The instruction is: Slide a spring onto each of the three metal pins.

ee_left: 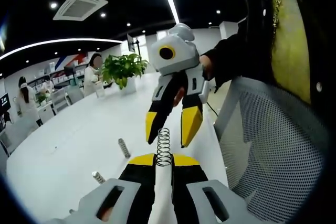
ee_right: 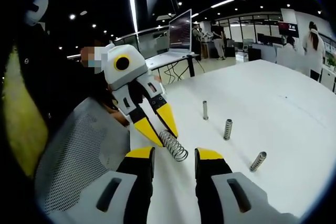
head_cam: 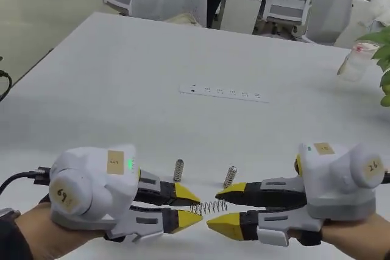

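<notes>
Your left tool (head_cam: 198, 207) pinched shut on thin coiled steel spring (ee_right: 173, 145), held level. Your right tool (ee_right: 175, 153) gapes empty at its free end. Bare grey metal pin (ee_right: 205, 110) stands upright on white surface (ee_right: 273, 103) beyond: spring likely needs tipping vertical.

We look down and forward from head height, close over the table (head_cam: 183, 59). The two gripper views sit low, facing each other closely; all three share the spring (head_cam: 207, 207).

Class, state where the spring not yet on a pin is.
Head view, bottom centre: the spring is pinched by the left claw, pointing at the open right claw.
</notes>
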The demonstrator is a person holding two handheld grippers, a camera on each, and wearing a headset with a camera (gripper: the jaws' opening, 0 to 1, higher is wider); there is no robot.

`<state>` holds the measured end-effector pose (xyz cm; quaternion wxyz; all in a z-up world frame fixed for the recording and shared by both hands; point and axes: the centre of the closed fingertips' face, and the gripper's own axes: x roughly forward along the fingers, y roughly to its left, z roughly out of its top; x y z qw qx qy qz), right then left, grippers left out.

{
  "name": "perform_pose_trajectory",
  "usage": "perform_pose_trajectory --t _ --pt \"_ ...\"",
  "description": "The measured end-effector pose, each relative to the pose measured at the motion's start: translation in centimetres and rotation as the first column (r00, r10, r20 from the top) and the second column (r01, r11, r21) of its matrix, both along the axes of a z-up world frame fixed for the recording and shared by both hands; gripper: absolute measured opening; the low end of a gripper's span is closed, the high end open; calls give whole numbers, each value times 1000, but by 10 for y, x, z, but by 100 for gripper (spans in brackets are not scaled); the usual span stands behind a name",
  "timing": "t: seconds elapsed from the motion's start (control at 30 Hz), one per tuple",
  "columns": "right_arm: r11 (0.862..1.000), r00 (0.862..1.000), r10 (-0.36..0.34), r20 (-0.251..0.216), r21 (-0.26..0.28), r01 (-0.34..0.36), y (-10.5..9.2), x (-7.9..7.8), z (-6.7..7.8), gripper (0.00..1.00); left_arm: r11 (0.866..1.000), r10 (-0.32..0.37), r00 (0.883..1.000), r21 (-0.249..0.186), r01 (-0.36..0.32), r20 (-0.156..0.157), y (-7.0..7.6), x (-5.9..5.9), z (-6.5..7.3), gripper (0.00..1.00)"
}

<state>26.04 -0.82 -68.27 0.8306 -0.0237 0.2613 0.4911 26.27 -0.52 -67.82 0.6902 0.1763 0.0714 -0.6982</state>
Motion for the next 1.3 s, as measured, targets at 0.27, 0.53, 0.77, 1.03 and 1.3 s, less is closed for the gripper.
perform_pose_trajectory --t 0.27,0.53,0.77,1.03,1.3 --pt "1000 1000 3 -26 15 -3 2 -2 1 21 1000 1 1000 -1 -1 1 0 0 0 3" --pt "1000 999 -13 -37 27 14 1 0 2 16 1000 -2 1000 -2 2 1 0 0 -1 3" --pt "999 999 -18 -34 36 19 1 2 6 13 1000 2 1000 0 -2 2 0 1 -2 3" --pt "1000 1000 7 -15 6 -7 7 3 12 9 1000 11 1000 11 -11 3 0 4 -5 2" --pt "993 998 49 -39 -104 -53 9 5 12 8 1000 14 1000 16 -15 17 1 4 -5 2"
